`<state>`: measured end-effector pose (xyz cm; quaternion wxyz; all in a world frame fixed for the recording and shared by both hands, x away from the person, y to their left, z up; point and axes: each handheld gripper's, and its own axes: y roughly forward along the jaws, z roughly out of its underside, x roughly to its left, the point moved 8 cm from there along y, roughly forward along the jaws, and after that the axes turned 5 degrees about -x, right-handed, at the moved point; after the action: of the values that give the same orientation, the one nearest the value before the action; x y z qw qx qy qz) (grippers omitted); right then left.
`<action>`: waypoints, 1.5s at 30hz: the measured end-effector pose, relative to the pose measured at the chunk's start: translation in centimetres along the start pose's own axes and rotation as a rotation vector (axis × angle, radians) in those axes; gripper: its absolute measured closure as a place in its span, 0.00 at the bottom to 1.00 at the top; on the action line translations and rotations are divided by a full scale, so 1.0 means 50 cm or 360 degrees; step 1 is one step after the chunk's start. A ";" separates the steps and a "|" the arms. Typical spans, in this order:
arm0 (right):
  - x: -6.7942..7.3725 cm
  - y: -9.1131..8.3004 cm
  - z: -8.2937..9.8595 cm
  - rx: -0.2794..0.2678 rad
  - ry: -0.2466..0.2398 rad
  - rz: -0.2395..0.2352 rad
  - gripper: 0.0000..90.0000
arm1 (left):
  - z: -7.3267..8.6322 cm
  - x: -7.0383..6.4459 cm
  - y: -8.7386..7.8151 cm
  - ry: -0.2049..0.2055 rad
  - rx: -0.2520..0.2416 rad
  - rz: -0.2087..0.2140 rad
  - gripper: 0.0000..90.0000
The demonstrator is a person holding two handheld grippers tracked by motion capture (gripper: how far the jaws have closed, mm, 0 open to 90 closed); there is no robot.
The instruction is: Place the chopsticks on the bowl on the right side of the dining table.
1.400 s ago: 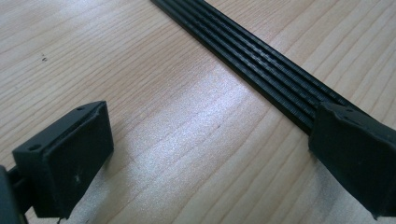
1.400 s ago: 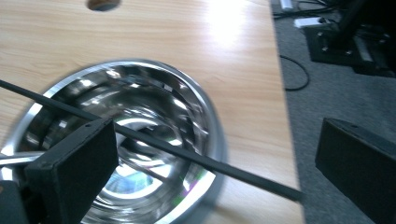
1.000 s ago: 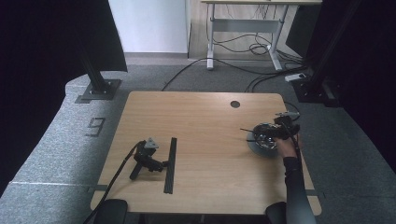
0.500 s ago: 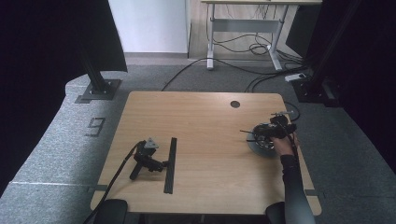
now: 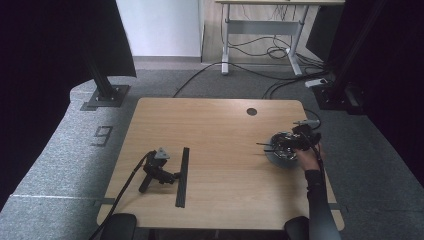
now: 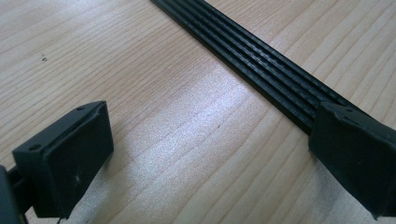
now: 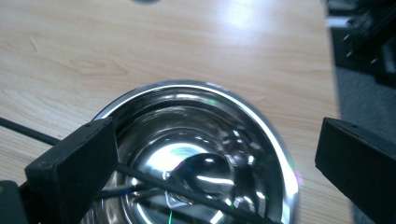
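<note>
Now right hand-held gripper (image 5: 286,145) farther over bowl (image 7: 196,154).

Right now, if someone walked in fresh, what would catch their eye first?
Probably the shiny steel bowl at the table's right edge, with a spoon lying inside and the right gripper held open just above it. Next, the long black strip at front left, where the left gripper lies open beside it.

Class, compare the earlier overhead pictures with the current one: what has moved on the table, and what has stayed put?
The right gripper and hand shifted only slightly over the steel bowl; its jaws are open, gripping nothing. The left gripper, black strip and bowl stayed as they were.
</note>
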<state>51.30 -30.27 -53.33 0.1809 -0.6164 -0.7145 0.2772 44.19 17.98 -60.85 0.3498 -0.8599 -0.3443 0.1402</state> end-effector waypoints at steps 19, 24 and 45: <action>-0.026 -0.037 0.107 -0.0040 0.0054 0.0045 0.00 | 0.000 0.000 0.000 -0.0001 -0.0001 0.0000 0.00; -0.019 -0.026 0.115 -0.0015 0.0049 0.0036 0.00 | 0.000 0.000 0.000 -0.0001 -0.0001 0.0000 0.00; -0.031 -0.006 0.125 -0.0018 0.0081 0.0031 0.00 | 0.000 0.000 0.000 -0.0001 -0.0001 0.0000 0.00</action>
<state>47.60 -32.90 -57.90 0.1927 -0.6312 -0.7052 0.2591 44.18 17.97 -60.86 0.3495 -0.8599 -0.3445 0.1403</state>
